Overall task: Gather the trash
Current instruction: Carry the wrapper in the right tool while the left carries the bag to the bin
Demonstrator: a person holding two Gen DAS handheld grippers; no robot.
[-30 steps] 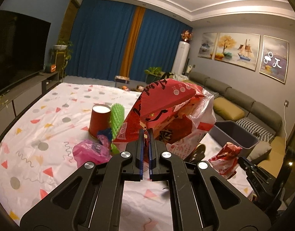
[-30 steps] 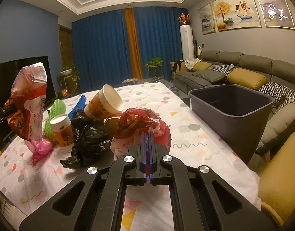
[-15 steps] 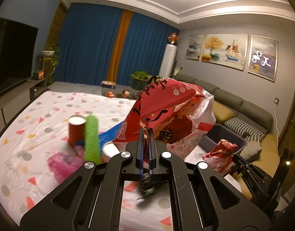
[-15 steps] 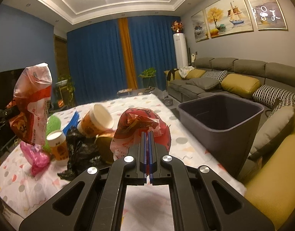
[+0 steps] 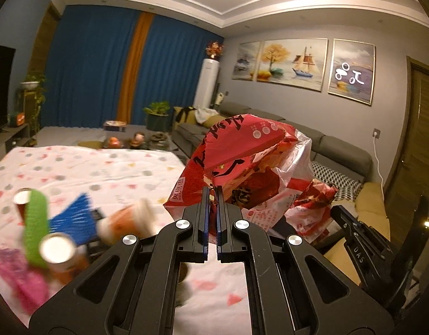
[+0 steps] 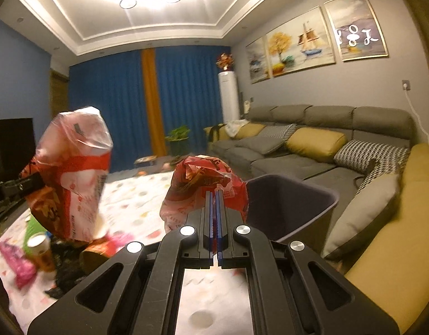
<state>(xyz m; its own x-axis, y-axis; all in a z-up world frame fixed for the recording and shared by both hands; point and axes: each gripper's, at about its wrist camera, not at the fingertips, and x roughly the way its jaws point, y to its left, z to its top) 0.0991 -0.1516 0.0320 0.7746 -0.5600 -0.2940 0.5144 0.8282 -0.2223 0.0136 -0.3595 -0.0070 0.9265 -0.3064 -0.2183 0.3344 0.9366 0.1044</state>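
- Clearly the left gripper (image 5: 212,192) is clenched on a large red snack bag (image 5: 242,164): its blue-lined jaws stand pressed almost together, a pinch of the bag's lower edge between them, and the bag rises above the fingertips, clear of the table (image 5: 108,167).
- Likewise the right gripper (image 6: 215,195) is clamped tight on a smaller crumpled red wrapper (image 6: 206,184), which sticks up just past the fingertips and hangs in the air.
- From the right wrist view, that wrapper sits just beside the near rim of the dark grey bin (image 6: 295,203), which stands at the table's edge by the sofa (image 6: 312,145).
- From the same view the large bag shows at the left, held up above the table by the other tool.
- From the left wrist view, the right tool and its wrapper appear low at the right, near the large bag.
- More trash lies on the patterned tablecloth, blurred: paper cups (image 5: 56,248), a green foam net (image 5: 37,231), a blue scrap (image 5: 73,217), a pink bag (image 6: 17,262) and a black bag (image 6: 66,273).
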